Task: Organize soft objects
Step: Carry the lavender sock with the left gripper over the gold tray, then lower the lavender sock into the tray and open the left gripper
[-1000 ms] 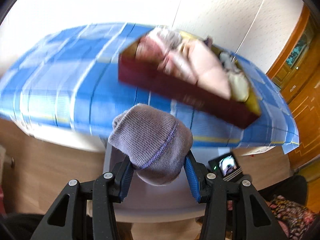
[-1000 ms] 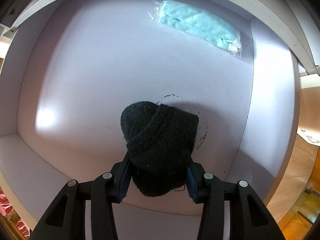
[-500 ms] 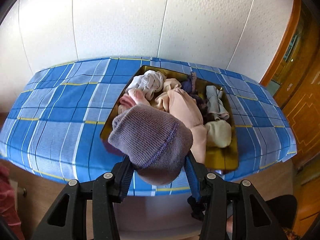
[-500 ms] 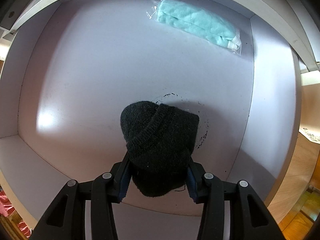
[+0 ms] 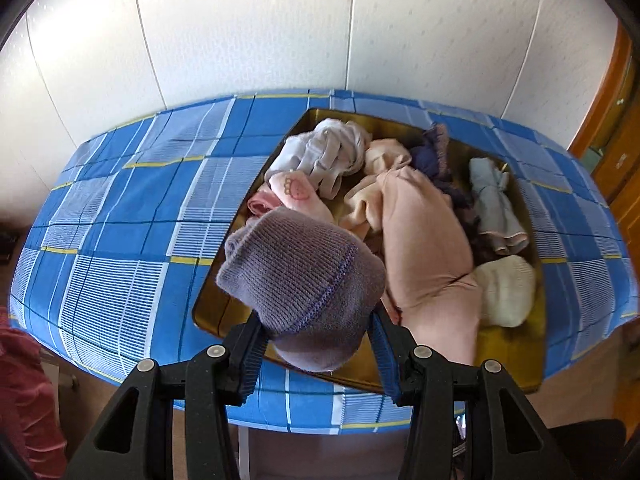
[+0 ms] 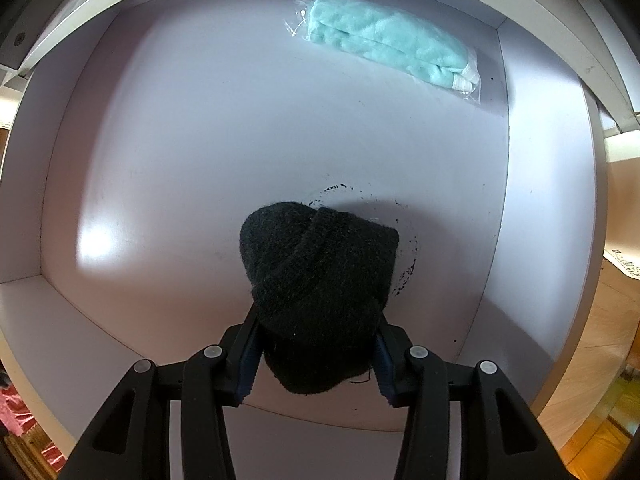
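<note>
We grip purple hat (image 5: 304, 276) in left claw (image 5: 316, 356), black hat (image 6: 320, 280) in right claw (image 6: 316, 364) over drawer (image 6: 240, 140); tray (image 5: 516, 364) clothes unsorted.

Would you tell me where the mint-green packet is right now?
In the right wrist view, the mint-green packet lies in the white drawer's upper right corner, apart from the black sock.

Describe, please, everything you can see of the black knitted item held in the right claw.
The black knitted item is a soft, fuzzy bundle, apparently wool, rolled or folded so that a thick ribbed cuff crosses it diagonally. A short loose thread hangs from its lower edge. The right claw clamps it on both sides between blue pads, holding it over the pale floor of a white drawer; whether it touches the floor cannot be told. It lies well apart from the bagged mint-green cloth.
</note>
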A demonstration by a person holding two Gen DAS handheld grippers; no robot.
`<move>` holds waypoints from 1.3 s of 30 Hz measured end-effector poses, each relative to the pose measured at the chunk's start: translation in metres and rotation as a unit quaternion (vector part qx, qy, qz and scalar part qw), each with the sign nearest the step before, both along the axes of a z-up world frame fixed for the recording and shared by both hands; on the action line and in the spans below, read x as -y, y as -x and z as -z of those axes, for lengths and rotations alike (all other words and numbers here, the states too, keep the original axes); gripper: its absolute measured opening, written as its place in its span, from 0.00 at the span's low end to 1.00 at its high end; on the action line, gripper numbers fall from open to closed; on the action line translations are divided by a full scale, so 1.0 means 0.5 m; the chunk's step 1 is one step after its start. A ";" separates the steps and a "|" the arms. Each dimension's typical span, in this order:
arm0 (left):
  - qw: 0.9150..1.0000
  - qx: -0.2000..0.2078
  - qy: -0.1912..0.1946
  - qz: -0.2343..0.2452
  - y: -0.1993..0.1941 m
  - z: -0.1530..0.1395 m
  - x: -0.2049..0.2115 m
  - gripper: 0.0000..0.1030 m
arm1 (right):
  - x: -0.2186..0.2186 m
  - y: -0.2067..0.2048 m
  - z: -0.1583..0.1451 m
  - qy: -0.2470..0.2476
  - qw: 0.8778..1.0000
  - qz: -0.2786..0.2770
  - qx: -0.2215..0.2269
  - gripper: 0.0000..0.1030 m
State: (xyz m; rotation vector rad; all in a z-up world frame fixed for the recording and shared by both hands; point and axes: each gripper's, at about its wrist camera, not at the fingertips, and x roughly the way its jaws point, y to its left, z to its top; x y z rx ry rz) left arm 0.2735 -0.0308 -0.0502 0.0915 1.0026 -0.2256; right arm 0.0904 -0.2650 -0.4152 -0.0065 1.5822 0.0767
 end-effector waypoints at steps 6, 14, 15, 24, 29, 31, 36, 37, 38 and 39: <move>1.000 -0.015 -0.015 -0.002 -0.018 0.042 0.007 0.47 | 0.005 -0.001 0.000 0.000 1.000 0.000 0.000 0.47; 0.999 -0.025 -0.021 -0.007 -0.030 0.072 0.004 0.48 | 0.015 -0.001 0.001 0.001 1.000 -0.002 0.000 0.47; 0.999 -0.024 -0.024 -0.006 -0.031 0.073 0.005 0.48 | 0.014 -0.001 0.000 0.001 1.000 -0.001 0.000 0.47; 0.999 -0.007 -0.033 -0.002 -0.020 0.069 0.006 0.50 | 0.022 0.000 0.002 0.007 1.000 -0.008 0.002 0.50; 1.000 0.003 -0.029 -0.004 -0.008 0.060 0.004 0.60 | 0.024 0.004 0.006 0.011 1.000 -0.011 0.003 0.50; 1.000 0.010 -0.021 -0.010 -0.003 0.052 -0.001 0.61 | 0.022 0.007 0.007 0.012 1.000 -0.012 0.003 0.51; 0.999 0.037 -0.020 -0.025 0.013 0.034 -0.023 0.62 | 0.014 0.012 0.007 0.015 1.000 -0.013 0.003 0.51; 0.999 0.041 -0.022 -0.027 0.015 0.032 -0.029 0.62 | 0.013 0.010 0.008 0.016 1.000 -0.014 0.003 0.51; 0.998 0.043 -0.024 -0.029 0.017 0.031 -0.033 0.61 | 0.010 0.010 0.008 0.017 1.000 -0.016 0.003 0.52; 0.998 0.046 -0.025 -0.031 0.020 0.030 -0.039 0.58 | 0.008 0.011 0.009 0.018 1.000 -0.018 0.003 0.52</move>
